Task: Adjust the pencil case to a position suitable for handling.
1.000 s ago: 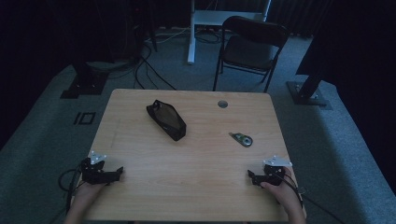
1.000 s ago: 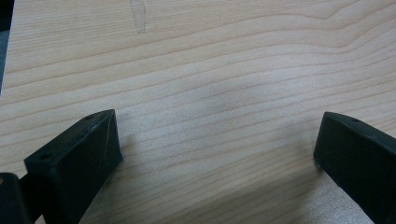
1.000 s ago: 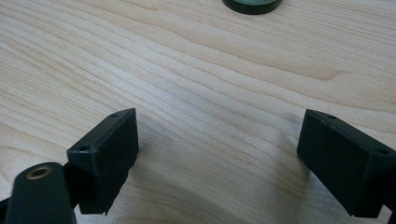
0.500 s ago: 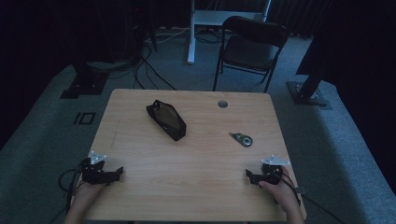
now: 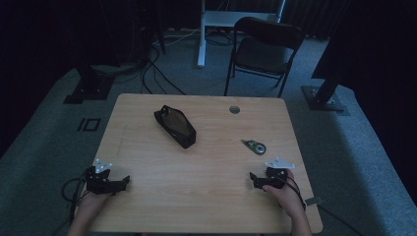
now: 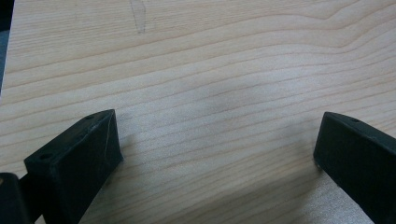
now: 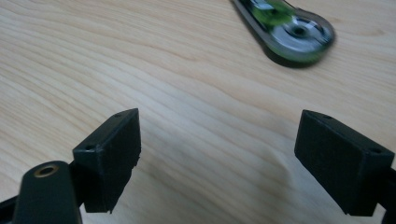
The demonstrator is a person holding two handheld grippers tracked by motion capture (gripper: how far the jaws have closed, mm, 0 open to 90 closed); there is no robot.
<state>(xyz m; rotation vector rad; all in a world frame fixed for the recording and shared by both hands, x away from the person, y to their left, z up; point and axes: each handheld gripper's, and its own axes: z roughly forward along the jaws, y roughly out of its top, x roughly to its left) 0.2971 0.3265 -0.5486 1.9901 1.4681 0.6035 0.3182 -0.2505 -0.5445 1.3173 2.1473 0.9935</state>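
your right gripper (image 5: 256, 179) has crept left and forward since a second ago, jaws wide, empty | left gripper (image 5: 120, 181) unmoved near the table (image 5: 211, 167) front-left edge, jaws wide | bare wood between them | tape dispenser (image 5: 253, 146) just ahead of your right gripper; right gripper view shows its green wheel (image 7: 275, 11) | black pouch (image 5: 175, 126) mid-table, well apart

I can read no text, label, brand or number anywhere here. The correction tape dispenser (image 7: 286, 31) near my right hand-held gripper (image 7: 219, 156) shows a green and silver body with no lettering I can make out (it is blurred at the edge). The black pouch (image 5: 175, 126) on the tabletop (image 5: 206, 167) looks plain, too small to tell more.
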